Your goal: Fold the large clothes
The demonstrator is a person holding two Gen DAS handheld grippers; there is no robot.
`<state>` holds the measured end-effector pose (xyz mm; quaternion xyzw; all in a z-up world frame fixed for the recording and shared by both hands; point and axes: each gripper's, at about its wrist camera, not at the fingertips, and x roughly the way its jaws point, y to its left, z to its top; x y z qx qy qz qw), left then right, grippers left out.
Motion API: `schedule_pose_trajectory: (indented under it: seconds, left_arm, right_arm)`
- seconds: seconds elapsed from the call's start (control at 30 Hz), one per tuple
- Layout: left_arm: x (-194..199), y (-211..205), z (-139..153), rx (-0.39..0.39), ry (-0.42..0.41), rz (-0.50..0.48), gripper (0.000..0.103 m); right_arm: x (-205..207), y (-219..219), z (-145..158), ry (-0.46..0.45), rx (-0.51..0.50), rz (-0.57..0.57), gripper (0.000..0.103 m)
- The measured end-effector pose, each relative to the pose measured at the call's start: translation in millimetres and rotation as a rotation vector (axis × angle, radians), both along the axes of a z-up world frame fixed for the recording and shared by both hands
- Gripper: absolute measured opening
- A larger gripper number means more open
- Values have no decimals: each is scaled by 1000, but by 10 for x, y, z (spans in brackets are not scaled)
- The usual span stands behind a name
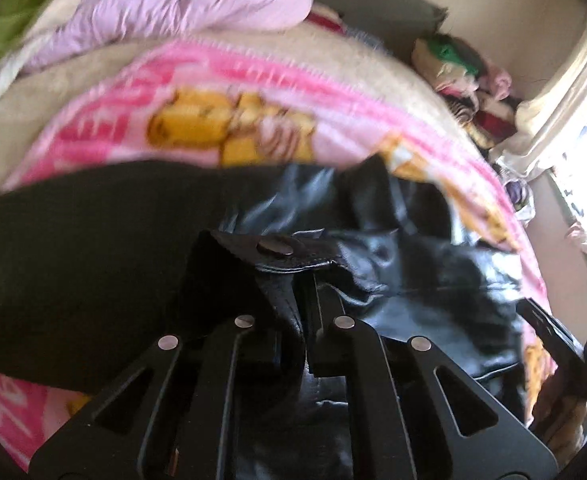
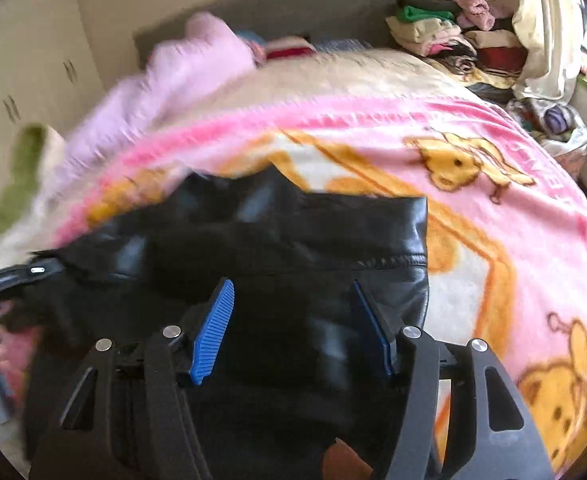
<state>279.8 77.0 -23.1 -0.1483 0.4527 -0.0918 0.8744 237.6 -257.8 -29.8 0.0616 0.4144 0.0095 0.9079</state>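
Note:
A black leather jacket [image 1: 393, 248] lies crumpled on a pink bear-print blanket [image 1: 253, 92] on the bed. My left gripper [image 1: 297, 280] is shut on a jacket edge with a snap-button tab [image 1: 273, 247], which drapes over its fingers. A black ribbed hem [image 1: 73, 280] of the jacket spreads to the left. In the right wrist view the jacket [image 2: 293, 248] lies under my right gripper [image 2: 293, 304], which is open with its blue pads [image 2: 211, 332] spread over the leather, holding nothing. The left gripper shows at that view's left edge [image 2: 5, 280].
A crumpled lilac quilt [image 2: 165, 84] lies at the bed's far left. Folded clothes are stacked at the far right corner [image 2: 445, 36] by the wall. A cream curtain [image 2: 545, 24] hangs at the right. White cupboards [image 2: 25, 72] stand at the left.

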Motion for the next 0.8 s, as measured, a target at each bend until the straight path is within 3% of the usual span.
schedule_pose_trajectory:
  seconds: [0.17, 0.27, 0.4, 0.47, 0.57, 0.7, 0.8]
  left_arm:
    - [4, 153, -245, -49, 41, 18, 13]
    - [-41, 126, -170, -13, 25, 19, 20]
    - [-279, 41, 200, 39, -84, 6, 25]
    - [-394, -79, 281, 115, -100, 9, 25]
    - [-448, -185, 191, 164, -67, 6, 29]
    - [-306, -112, -164, 180, -6, 24, 38]
    - [-273, -24, -257, 151, 8, 20, 41]
  right_arm:
    - [167, -209, -516, 100, 14, -71, 59]
    - [58, -129, -306, 65, -6, -58, 61]
    - [-200, 42, 12, 0, 117, 34, 63]
    - [-262, 184, 49, 10, 128, 84, 64]
    - [-311, 354, -46, 55, 156, 132, 67]
    - [-234, 470, -375, 156, 90, 113, 69]
    - [-256, 626, -402, 137, -11, 128, 69]
